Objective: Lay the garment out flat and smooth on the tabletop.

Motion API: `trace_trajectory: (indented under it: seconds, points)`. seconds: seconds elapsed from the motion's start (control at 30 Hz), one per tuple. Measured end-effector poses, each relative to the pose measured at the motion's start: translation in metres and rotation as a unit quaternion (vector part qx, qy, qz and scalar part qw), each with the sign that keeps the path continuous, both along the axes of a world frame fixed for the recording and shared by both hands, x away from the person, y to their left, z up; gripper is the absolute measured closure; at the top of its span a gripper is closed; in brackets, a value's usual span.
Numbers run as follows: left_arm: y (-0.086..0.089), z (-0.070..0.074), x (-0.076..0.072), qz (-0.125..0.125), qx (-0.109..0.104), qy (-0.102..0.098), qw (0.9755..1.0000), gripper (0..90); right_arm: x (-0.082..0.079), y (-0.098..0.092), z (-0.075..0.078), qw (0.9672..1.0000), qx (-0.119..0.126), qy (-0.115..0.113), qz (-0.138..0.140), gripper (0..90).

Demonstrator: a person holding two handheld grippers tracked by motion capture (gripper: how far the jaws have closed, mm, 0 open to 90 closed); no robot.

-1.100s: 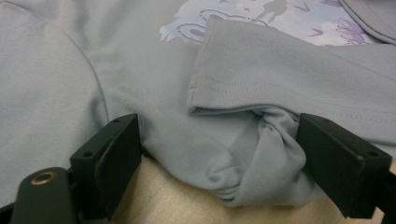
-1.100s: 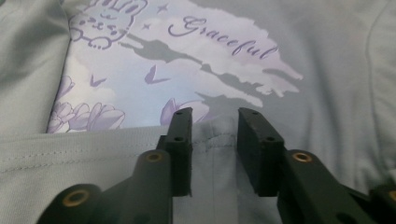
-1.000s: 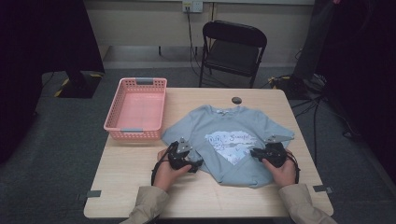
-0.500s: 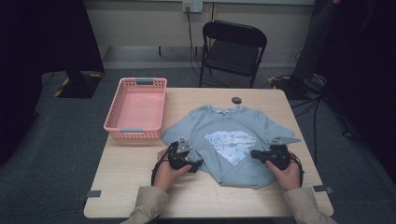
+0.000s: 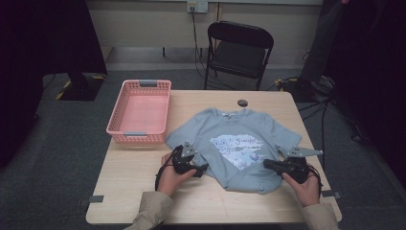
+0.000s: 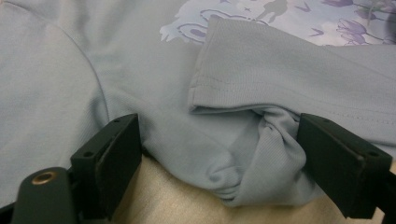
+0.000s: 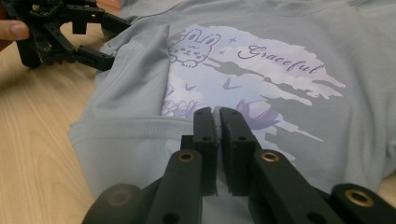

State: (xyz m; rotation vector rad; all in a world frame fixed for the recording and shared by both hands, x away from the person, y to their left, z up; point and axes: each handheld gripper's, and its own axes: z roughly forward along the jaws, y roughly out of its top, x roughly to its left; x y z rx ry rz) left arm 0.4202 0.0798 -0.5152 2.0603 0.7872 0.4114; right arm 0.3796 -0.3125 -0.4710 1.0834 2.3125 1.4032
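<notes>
A light blue T-shirt (image 5: 239,129) with a rabbit and "Graceful" print lies face up on the wooden table (image 5: 139,177). My left gripper (image 5: 201,168) sits at the shirt's left edge. In the left gripper view its jaws (image 6: 219,158) stand wide apart with a bunched fold of shirt fabric (image 6: 252,182) between them, under a folded-over sleeve (image 6: 280,70). My right gripper (image 5: 267,164) is at the shirt's right edge. Its jaws (image 7: 218,114) are pressed together over the hem, with a thin sliver of cloth between the tips.
A pink plastic basket (image 5: 140,137) stands at the table's left side. A small dark round object (image 5: 242,102) lies near the far edge behind the collar. A black folding chair (image 5: 239,50) stands beyond the table. Bare wood runs along the near edge.
The right hand and its gripper have shifted slightly rightward and up at the shirt's right edge. The left gripper has stayed where it was.
</notes>
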Motion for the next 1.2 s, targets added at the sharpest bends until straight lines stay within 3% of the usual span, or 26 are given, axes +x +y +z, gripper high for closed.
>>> trace_trajectory:
  seconds: [0.43, 1.2]
  points:
    - [0.0, 0.0, 0.0, 0.0, -0.001, 0.0, 1.0, 14.5, -0.022, -0.011, -0.007, 0.9998, 0.017, -0.003, 0.011, 85.6]
    - [0.0, 0.0, 0.0, 0.0, 0.0, 0.0, 1.0, 14.5, -0.053, -0.034, -0.016, 0.9997, 0.024, -0.007, 0.004, 85.3]
